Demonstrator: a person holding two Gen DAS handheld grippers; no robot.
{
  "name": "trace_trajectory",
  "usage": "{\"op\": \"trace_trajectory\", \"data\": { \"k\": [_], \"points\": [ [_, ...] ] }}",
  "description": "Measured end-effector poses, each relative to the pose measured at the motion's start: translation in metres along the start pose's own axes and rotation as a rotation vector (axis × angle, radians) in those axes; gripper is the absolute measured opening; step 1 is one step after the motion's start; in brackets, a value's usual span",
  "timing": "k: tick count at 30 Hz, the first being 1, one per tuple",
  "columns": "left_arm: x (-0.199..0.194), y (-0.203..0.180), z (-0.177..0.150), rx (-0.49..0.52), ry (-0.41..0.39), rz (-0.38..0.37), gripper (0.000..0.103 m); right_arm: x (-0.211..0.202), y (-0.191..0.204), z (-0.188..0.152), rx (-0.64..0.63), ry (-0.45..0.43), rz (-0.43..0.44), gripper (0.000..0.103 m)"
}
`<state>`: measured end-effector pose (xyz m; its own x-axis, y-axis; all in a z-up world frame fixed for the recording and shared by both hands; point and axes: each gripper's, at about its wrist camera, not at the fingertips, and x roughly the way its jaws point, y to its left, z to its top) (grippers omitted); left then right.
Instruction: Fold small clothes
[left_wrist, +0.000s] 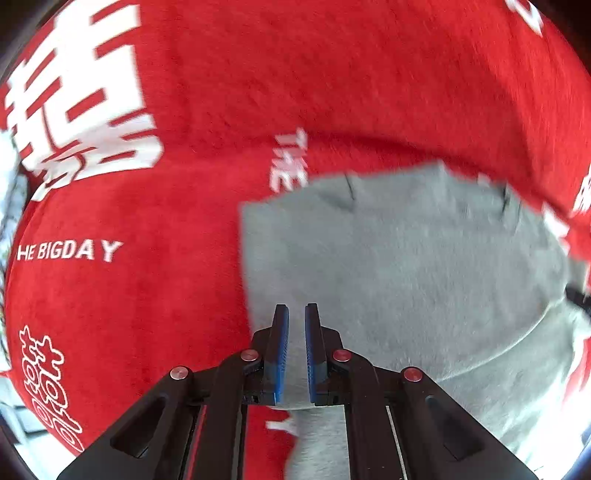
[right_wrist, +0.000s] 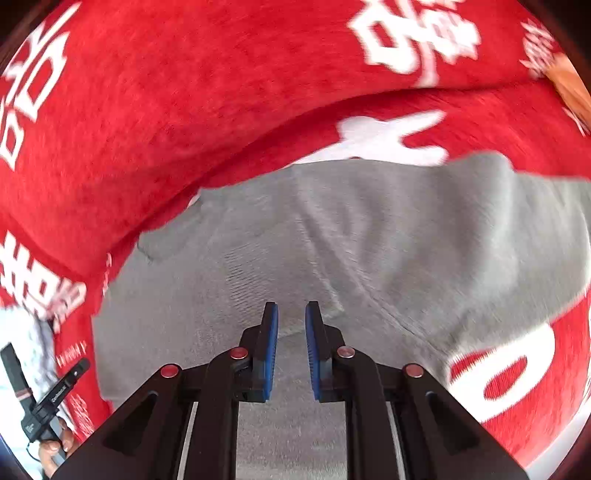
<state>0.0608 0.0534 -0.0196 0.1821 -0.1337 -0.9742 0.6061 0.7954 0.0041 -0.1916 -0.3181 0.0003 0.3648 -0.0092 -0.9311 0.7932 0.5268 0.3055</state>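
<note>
both the left claw (left_wrist: 296, 314) and right claw (right_wrist: 291, 312) hang a little open, holding nothing, over the grey cloth (left_wrist: 406, 258) on the red blanket (left_wrist: 166, 258), so pinch one edge firmly and fold slowly.

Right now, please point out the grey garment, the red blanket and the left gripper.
grey garment (right_wrist: 369, 229): right wrist view, on its flat middle.
red blanket (left_wrist: 147, 295): left wrist view, on plain red pile.
left gripper (left_wrist: 296, 314): left wrist view, midway between its fingertips.
</note>
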Motion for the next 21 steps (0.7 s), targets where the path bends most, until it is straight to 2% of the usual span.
{"op": "trace_trajectory", "data": {
  "k": [2, 4, 8, 10, 13, 17, 19, 21],
  "points": [
    [0.016, -0.008, -0.007, -0.003, 0.027, 0.040, 0.010, 0.016, 0.004, 0.003, -0.019, 0.039, -0.011, 0.017],
    [0.015, -0.009, -0.010, -0.003, -0.012, 0.054, 0.010, 0.033, 0.004, 0.003, -0.018, 0.078, -0.030, 0.016],
    [0.009, -0.007, -0.013, 0.000, 0.018, 0.069, 0.010, 0.023, -0.005, 0.001, -0.017, 0.068, -0.021, 0.017],
    [0.005, -0.009, -0.014, 0.003, 0.031, 0.078, 0.010, 0.021, -0.008, -0.001, -0.006, 0.079, -0.031, 0.027],
    [-0.004, -0.020, -0.017, 0.007, 0.049, 0.081, 0.010, 0.012, -0.020, -0.008, 0.030, 0.094, 0.012, 0.043],
    [-0.008, -0.044, -0.027, 0.030, 0.079, 0.059, 0.010, -0.004, -0.028, -0.018, 0.025, 0.110, 0.036, 0.045],
    [-0.010, -0.057, -0.032, 0.042, 0.095, 0.042, 0.010, -0.010, -0.031, -0.023, 0.028, 0.125, 0.048, 0.053],
    [-0.017, -0.076, -0.039, 0.053, 0.108, 0.015, 0.010, -0.013, -0.030, -0.028, 0.026, 0.139, 0.062, 0.055]
  ]
}}
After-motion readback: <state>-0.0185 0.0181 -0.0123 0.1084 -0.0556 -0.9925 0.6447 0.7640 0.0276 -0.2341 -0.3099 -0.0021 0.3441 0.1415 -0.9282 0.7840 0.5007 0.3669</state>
